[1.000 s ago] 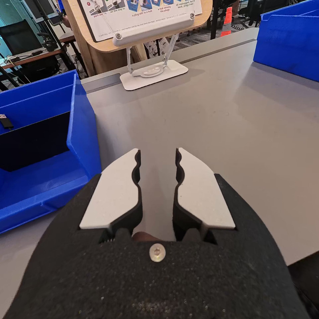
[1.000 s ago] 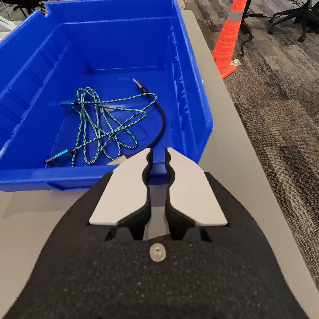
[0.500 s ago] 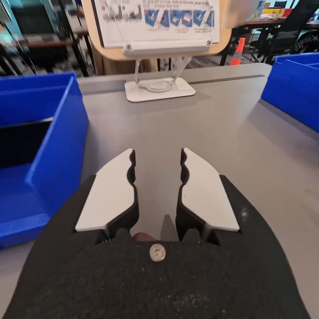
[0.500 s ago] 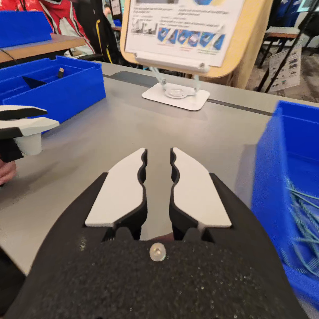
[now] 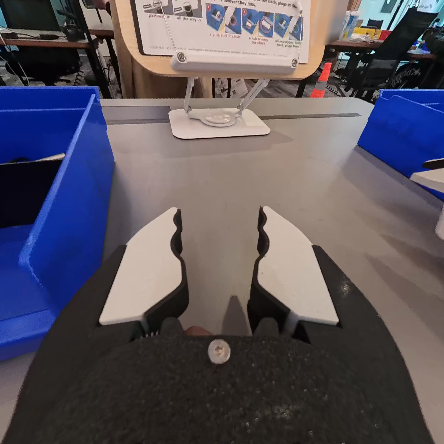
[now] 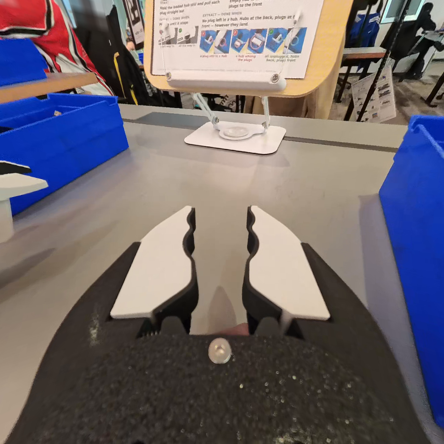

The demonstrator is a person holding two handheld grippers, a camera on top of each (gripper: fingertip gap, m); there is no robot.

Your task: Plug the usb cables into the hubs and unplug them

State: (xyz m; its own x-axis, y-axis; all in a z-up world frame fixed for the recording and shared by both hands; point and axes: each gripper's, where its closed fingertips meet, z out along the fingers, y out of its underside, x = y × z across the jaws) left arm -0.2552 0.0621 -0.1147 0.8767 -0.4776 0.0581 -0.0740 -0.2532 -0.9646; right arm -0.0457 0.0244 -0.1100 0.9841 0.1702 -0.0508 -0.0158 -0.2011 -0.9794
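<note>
My left gripper (image 5: 219, 211) is open and empty over the grey table (image 5: 240, 182), facing the far edge. My right gripper (image 6: 220, 210) is open and empty over the same table (image 6: 216, 182). Each gripper's edge shows in the other's view: the right one at the right side (image 5: 430, 177), the left one at the left side (image 6: 14, 182). A blue bin (image 5: 60, 192) stands at the left; it also shows in the right wrist view (image 6: 60, 144). A second blue bin (image 6: 418, 240) stands at the right, also in the left wrist view (image 5: 403, 134). No cables or hubs show.
A white stand (image 5: 219, 123) holding an instruction sheet (image 5: 223, 26) sits at the table's far middle; it also shows in the right wrist view (image 6: 235, 138). An orange cone (image 5: 322, 81), chairs and desks are beyond the table. A person in red (image 6: 48, 43) is at far left.
The right gripper swung left from over the right bin with the cables to face the stand, and opened wider. The left gripper turned right, away from the left bin, and opened wider.
</note>
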